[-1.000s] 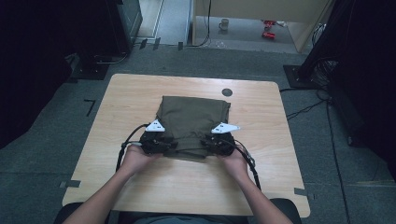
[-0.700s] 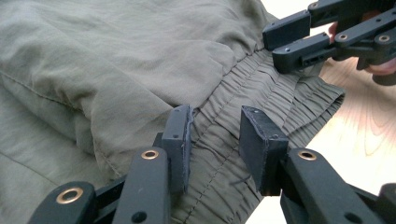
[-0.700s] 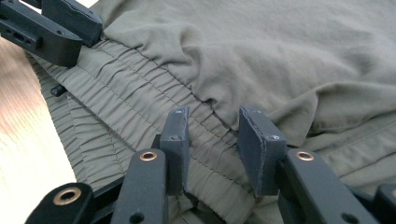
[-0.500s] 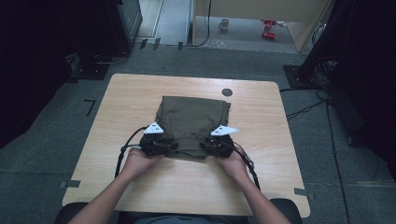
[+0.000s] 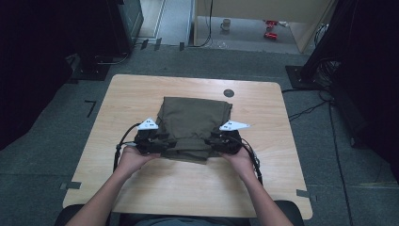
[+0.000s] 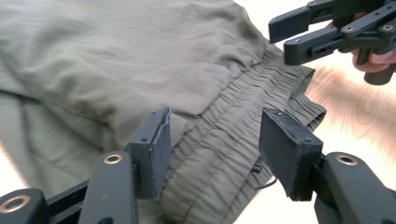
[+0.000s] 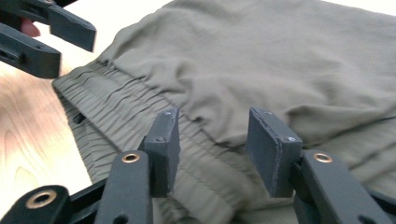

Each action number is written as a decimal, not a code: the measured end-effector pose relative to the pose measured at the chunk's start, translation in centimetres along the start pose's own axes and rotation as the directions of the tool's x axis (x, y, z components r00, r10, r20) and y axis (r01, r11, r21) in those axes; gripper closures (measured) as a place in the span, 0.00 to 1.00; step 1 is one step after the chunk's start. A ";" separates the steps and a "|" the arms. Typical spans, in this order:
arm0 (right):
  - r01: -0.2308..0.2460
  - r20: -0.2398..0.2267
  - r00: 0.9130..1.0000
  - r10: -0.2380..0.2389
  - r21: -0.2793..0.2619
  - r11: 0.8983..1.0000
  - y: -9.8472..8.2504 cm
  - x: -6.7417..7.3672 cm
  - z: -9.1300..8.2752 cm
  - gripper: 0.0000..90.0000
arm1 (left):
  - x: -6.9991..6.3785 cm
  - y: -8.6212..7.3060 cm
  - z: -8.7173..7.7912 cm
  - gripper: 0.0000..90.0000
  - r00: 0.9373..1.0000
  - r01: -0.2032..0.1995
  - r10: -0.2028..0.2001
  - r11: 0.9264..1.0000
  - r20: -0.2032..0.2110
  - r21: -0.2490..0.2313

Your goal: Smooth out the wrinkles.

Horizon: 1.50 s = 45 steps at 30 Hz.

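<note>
A folded olive garment (image 5: 193,120) with a gathered elastic waistband (image 6: 243,100) lies in the middle of the wooden table (image 5: 141,94). My left gripper (image 5: 157,141) sits at the near left corner of the garment and my right gripper (image 5: 214,141) at the near right corner. In the left gripper view the left gripper (image 6: 217,126) has just been opening, and the waistband lies between its pads without being pressed. The right gripper (image 7: 215,123) has also just been opening over the garment (image 7: 261,56), its pads off the cloth. Each view shows the other gripper (image 6: 299,35) (image 7: 60,42) across the waistband.
A dark round mark (image 5: 228,92) sits on the table beyond the garment. Black equipment stands and cables (image 5: 306,110) ring the table on the floor. A mug (image 5: 226,23) and a red object (image 5: 270,29) lie on the floor far back.
Both hands stay at the garment's near edge and have barely shifted. The garment lies flat as before.
</note>
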State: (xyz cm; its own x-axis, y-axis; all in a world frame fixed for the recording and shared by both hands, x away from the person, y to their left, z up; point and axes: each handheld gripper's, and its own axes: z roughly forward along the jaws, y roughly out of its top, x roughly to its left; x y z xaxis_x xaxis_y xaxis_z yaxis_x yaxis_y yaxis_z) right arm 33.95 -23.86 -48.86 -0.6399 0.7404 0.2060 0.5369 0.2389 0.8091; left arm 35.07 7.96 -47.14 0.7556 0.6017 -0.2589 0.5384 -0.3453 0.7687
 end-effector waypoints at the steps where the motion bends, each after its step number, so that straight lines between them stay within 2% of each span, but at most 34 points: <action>1: 0.000 0.000 1.000 0.000 0.000 1.000 0.0 0.0 0.0 0.58 | 0.1 0.1 -0.2 0.48 1.000 0.003 -0.003 1.000 -0.002 0.002; 5: 0.005 -0.012 1.000 -0.004 0.021 1.000 0.1 -0.7 -0.4 0.50 | 0.7 0.1 -1.0 0.43 1.000 -0.008 0.008 1.000 -0.003 0.017; 7: 0.009 -0.010 1.000 -0.009 0.015 1.000 0.1 -0.9 -0.6 0.48 | 1.0 0.0 -1.4 0.42 1.000 -0.016 0.016 1.000 -0.024 0.010; 10: 0.000 0.007 1.000 0.000 0.016 1.000 0.1 -1.5 -1.0 0.41 | 1.6 0.0 -1.9 0.41 0.999 -0.010 0.010 1.000 -0.037 -0.002; 14: 0.000 0.032 0.999 0.000 0.005 1.000 0.0 -2.0 -1.2 0.37 | 2.3 -0.3 -2.4 0.40 0.998 -0.007 0.007 1.000 -0.055 0.001; 23: -0.029 0.100 0.995 0.030 -0.013 0.999 -0.4 -4.2 -2.5 0.33 | 4.1 -0.6 -3.9 0.39 0.993 0.020 -0.022 1.000 -0.113 -0.024; 26: -0.043 0.107 0.993 0.044 -0.017 0.999 -0.5 -4.8 -2.9 0.33 | 4.8 -0.9 -4.3 0.39 0.991 0.027 -0.030 0.999 -0.133 -0.026; 31: -0.080 0.142 0.986 0.085 -0.037 0.996 -1.1 -6.6 -4.0 0.32 | 5.9 -1.4 -4.6 0.39 0.986 0.057 -0.059 0.998 -0.156 -0.019; 33: -0.083 0.149 0.985 0.088 -0.038 0.996 -1.2 -6.9 -4.2 0.32 | 6.4 -1.6 -4.8 0.39 0.986 0.055 -0.057 0.998 -0.159 -0.021; 39: -0.075 0.186 0.979 0.080 -0.034 0.997 -1.8 -8.1 -4.8 0.31 | 7.7 -2.4 -4.9 0.39 0.978 0.060 -0.063 0.998 -0.197 -0.018; 41: -0.078 0.215 0.973 0.082 -0.026 0.997 -2.2 -8.9 -4.9 0.31 | 8.2 -2.6 -4.9 0.39 0.974 0.067 -0.068 0.998 -0.217 -0.013; 42: -0.078 0.215 0.973 0.082 -0.026 0.997 -2.2 -8.9 -4.9 0.31 | 8.4 -2.8 -4.9 0.39 0.971 0.070 -0.070 0.998 -0.228 -0.011; 45: -0.086 0.253 0.964 0.088 -0.021 0.996 -2.7 -9.7 -4.8 0.31 | 9.2 -3.2 -4.8 0.39 0.964 0.074 -0.073 0.997 -0.254 -0.008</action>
State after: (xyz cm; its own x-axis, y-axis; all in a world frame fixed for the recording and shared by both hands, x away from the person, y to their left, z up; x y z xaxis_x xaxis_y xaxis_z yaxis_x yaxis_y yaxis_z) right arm 36.07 -34.74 -50.42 -0.4302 0.8932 0.1307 0.5780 0.1614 0.7999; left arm 38.48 18.05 -49.15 0.5943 0.7886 -0.1576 0.5895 -0.2939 0.7524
